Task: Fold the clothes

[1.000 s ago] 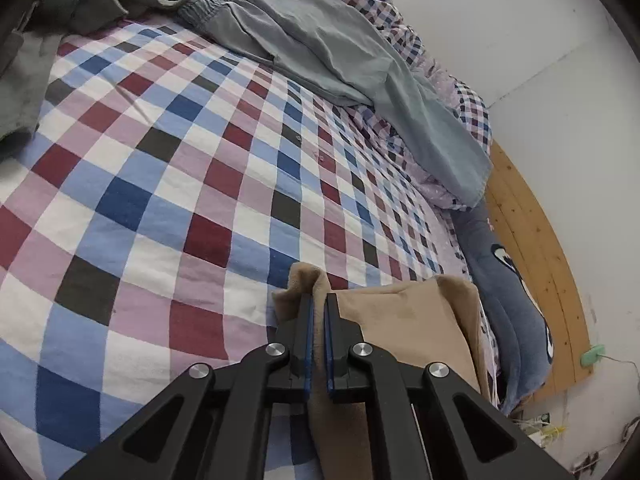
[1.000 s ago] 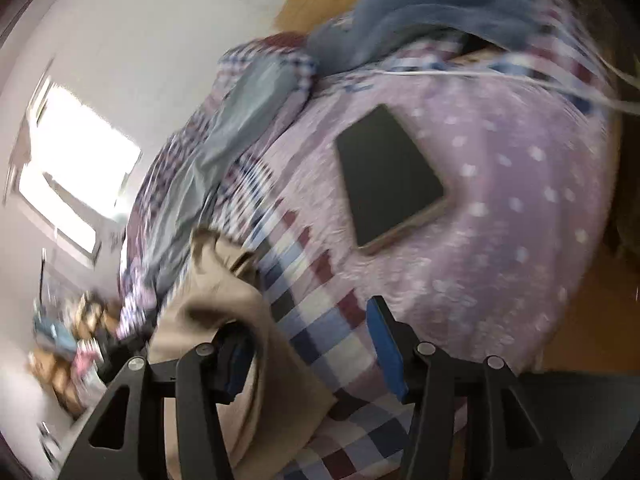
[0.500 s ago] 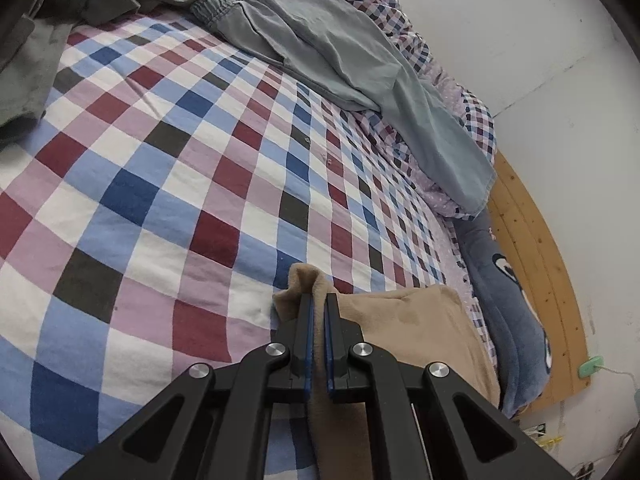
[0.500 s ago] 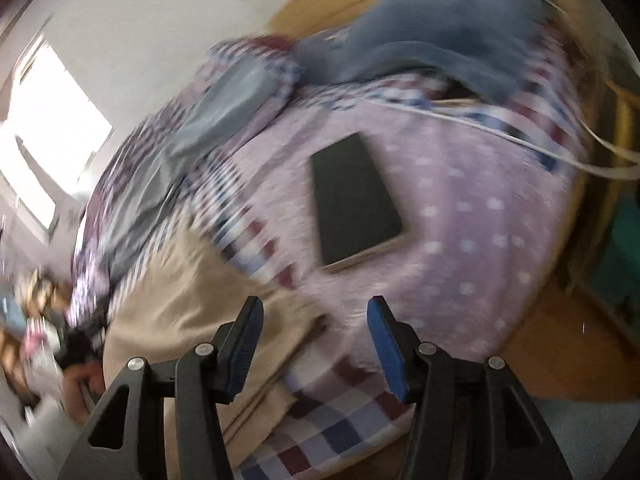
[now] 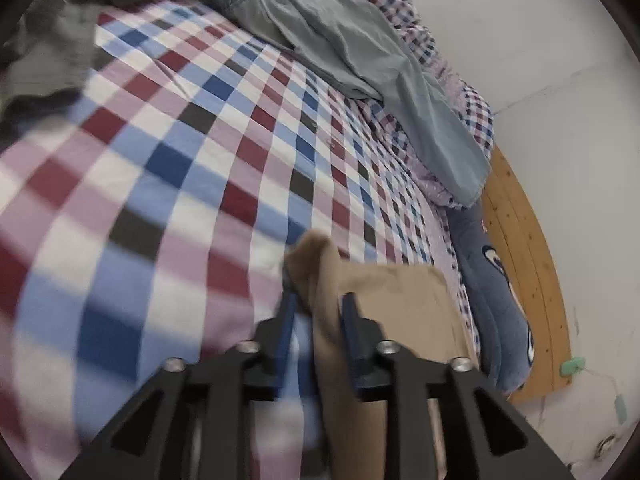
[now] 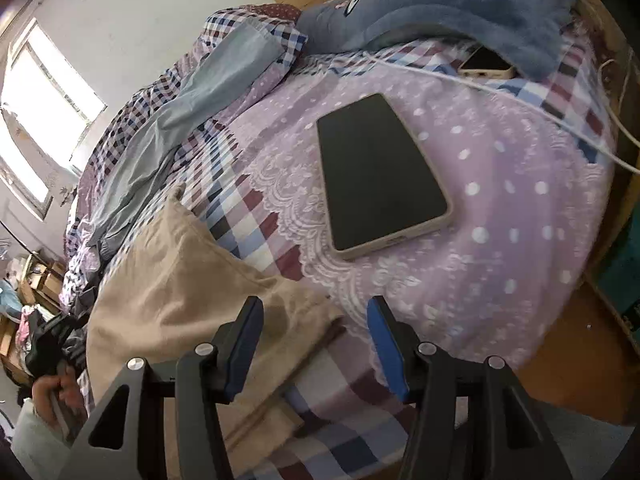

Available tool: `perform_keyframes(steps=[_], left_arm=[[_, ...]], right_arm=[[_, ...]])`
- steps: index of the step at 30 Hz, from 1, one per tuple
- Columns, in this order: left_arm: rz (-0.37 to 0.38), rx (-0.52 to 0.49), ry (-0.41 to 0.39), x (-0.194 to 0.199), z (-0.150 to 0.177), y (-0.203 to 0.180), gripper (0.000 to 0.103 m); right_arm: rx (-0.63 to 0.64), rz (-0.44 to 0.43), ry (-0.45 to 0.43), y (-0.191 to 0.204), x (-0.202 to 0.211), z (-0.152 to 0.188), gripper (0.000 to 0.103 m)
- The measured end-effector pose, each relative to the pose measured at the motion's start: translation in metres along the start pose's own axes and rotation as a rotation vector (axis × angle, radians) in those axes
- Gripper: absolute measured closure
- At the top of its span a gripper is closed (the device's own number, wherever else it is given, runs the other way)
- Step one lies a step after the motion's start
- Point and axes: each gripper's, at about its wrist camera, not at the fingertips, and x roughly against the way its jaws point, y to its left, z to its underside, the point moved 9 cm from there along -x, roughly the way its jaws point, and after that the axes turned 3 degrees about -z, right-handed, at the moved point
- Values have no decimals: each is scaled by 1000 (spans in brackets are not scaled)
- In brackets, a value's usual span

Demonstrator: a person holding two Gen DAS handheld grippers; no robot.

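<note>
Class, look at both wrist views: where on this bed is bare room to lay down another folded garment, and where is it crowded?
Free: the checked bedspread between the tan garment, the grey-blue trousers and dark green clothing. Crowded: the lilac spotted end, holding the tablet, a phone, white cable and blue plush.

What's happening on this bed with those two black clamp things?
A person is folding clothes with a handheld gripper in each hand. The left gripper has its fingers parted around a raised edge of a tan garment that lies folded on the checked bedspread. The right gripper is open and empty, over the garment's other end. A tablet lies on the purple sheet nearby, and grey-blue trousers wait further up the bed.
</note>
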Motion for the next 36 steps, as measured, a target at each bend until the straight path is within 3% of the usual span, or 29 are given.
perform_keyframes(steps=[1,2,8,13,14,15,16,17,19,22,28,34,35,36], left_arm=[[2,-20,3,7,8,-3,52],[7,-43,9,14,17,-7,49],[32,-188,187,47,125,-27,49],[57,-220,303,61,203,-38,49],[52,-210,324,59,212,-38,49],[44,-197,346,56,219,-37,49],[36,-194,355,54,224,-36,57],[29,-196,359,52,227,-35,64],[19,-195,357,51,229,-33,89],[60,-140,317,62,221,-31,99],[101,-101,284,78,221,-30,100],[-7,-39,366,67,233,-5,98],[-19,-34,371,67,234,-2,96],[-35,-33,374,68,236,0,86]], right_arm=[[-5,-5,0,0,-2,-1,45],[-16,-12,-2,0,-3,-2,45],[-73,-47,-5,3,-6,-4,47],[-13,-53,15,16,-7,2,60],[-10,-53,20,16,-7,3,64],[-10,-51,23,16,-8,4,76],[-11,-51,25,16,-8,4,94],[-11,-55,24,16,-6,4,98],[-7,-62,20,17,-3,3,98],[-1,-84,4,25,15,3,99],[-51,-158,12,37,46,12,99],[-86,-23,121,4,22,33,94],[-101,-9,124,-1,22,33,93],[-105,5,117,-3,24,31,91]])
